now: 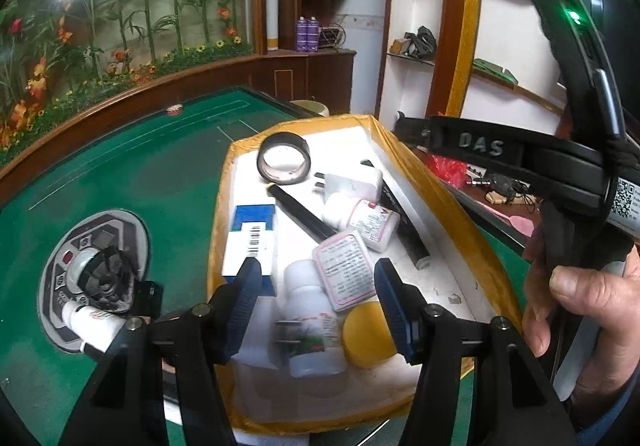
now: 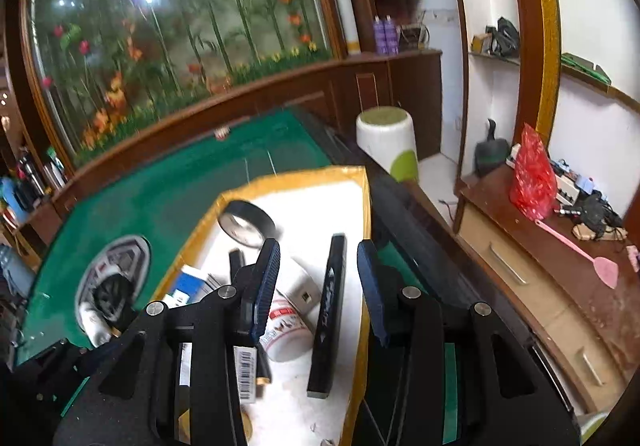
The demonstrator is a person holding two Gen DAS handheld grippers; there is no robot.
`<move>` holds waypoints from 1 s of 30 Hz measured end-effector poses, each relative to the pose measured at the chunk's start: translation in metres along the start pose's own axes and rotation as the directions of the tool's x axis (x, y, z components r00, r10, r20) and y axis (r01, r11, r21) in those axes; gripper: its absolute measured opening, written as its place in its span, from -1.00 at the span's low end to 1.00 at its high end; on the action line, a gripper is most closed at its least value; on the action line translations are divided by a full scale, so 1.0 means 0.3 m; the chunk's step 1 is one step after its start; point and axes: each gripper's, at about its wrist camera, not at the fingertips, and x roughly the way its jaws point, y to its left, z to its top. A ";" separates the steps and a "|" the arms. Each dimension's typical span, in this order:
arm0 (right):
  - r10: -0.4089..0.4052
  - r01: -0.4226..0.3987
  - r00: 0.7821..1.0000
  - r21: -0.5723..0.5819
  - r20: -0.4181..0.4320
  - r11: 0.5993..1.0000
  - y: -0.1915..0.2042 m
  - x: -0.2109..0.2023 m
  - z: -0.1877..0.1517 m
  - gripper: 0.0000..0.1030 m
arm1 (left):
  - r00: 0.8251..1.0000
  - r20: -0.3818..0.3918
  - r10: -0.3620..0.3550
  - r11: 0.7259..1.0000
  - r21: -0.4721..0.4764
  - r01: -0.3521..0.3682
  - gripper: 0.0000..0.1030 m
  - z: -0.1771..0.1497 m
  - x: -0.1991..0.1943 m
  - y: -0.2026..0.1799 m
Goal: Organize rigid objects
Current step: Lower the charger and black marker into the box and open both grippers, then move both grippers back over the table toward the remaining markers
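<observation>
A white box with a yellow taped rim (image 1: 400, 149) lies on the green table and holds several rigid items. My left gripper (image 1: 318, 270) hangs open over its near end. A blurred white bottle (image 1: 312, 326) lies between and below the fingers, clear of the pads. Around it are a labelled square container (image 1: 346, 270), a yellow round lid (image 1: 368, 334), a blue and white carton (image 1: 252, 238), a black tape roll (image 1: 284, 161) and a white plug adapter (image 1: 354, 181). My right gripper (image 2: 318, 250) stands open above a long black bar (image 2: 330, 310), which lies on the box floor beside a red-labelled bottle (image 2: 286, 330).
The green table (image 1: 120, 181) has a round control panel (image 1: 96, 274) set into it left of the box. A person's hand (image 1: 580, 294) holds the right gripper's handle. Off the table's right edge stand a white stool (image 2: 388, 145) and a wooden cabinet with a red bag (image 2: 532, 181).
</observation>
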 end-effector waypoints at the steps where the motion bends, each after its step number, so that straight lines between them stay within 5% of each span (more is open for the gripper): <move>1: 0.005 -0.005 1.000 0.003 0.014 1.000 0.007 -0.008 0.002 -0.23 | 1.000 0.002 0.001 1.000 -0.007 -0.001 0.16 -0.002 -0.008 0.008; 11: 0.130 -0.131 0.987 0.008 0.093 0.991 0.041 -0.054 -0.006 -0.23 | 0.993 -0.023 0.115 0.988 -0.097 -0.117 0.17 -0.114 -0.130 0.237; 15: 0.257 -0.255 0.963 -0.036 0.082 0.966 0.100 -0.081 -0.024 -0.23 | 0.981 -0.067 0.180 0.960 -0.205 -0.190 0.17 -0.178 -0.176 0.407; 18: 0.424 -0.424 0.906 -0.084 -0.013 0.902 0.184 -0.071 -0.054 -0.22 | 0.970 -0.106 0.217 0.927 -0.290 -0.239 0.17 -0.212 -0.192 0.523; 19: 0.485 -0.490 0.872 -0.102 -0.072 0.866 0.234 -0.061 -0.074 -0.22 | 0.967 -0.114 0.226 0.913 -0.321 -0.252 0.17 -0.220 -0.200 0.562; 24: 0.603 -0.663 0.739 -0.170 -0.301 0.729 0.456 -0.031 -0.204 -0.22 | 0.958 -0.099 0.268 0.875 -0.391 -0.285 0.17 -0.234 -0.257 0.646; 30: 0.474 -0.640 0.726 -0.237 -0.498 0.731 0.630 0.065 -0.363 -0.21 | 0.958 -0.091 0.272 0.874 -0.393 -0.285 0.17 -0.251 -0.281 0.664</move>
